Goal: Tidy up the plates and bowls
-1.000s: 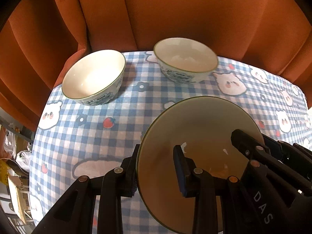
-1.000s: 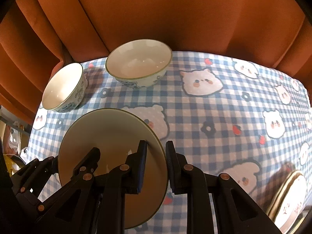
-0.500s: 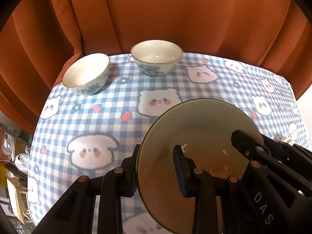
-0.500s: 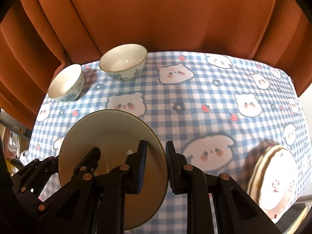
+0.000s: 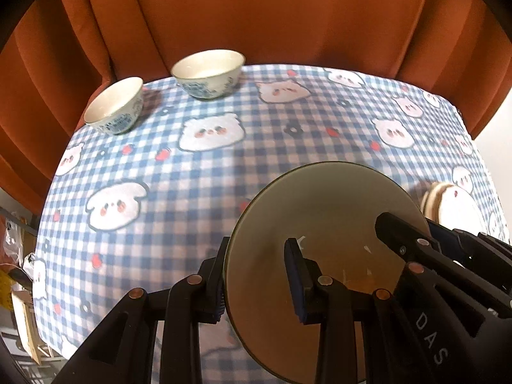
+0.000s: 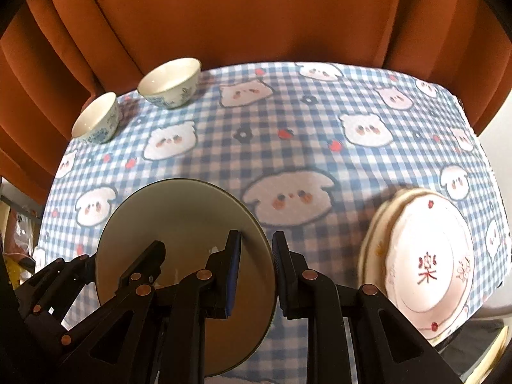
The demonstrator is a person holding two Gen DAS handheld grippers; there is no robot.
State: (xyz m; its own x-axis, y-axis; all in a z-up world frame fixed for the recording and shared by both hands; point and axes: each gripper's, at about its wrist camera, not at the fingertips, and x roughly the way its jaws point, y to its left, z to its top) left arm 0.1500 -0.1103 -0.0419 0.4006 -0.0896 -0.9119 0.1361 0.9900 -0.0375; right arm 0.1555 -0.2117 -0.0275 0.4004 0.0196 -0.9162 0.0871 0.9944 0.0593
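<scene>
We note round beige glazed plate [image 5: 326, 224], thin dark rim, glossy; left gripper [image 5: 259, 275] and right gripper [image 6: 256, 272] both clamped on its edges.

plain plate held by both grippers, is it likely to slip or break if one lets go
Probably both. The plain plate looks glazed and rigid, so likely slippery and fragile. Each hand-held gripper, left and right, pinches only its thin rim, so with one released it would likely swing down.

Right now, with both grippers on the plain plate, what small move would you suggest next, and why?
Probably carry the plain plate sideways over the plate stack. Both the left gripper and right gripper pinch its rim above the tablecloth, and the stack sits clear.
</scene>
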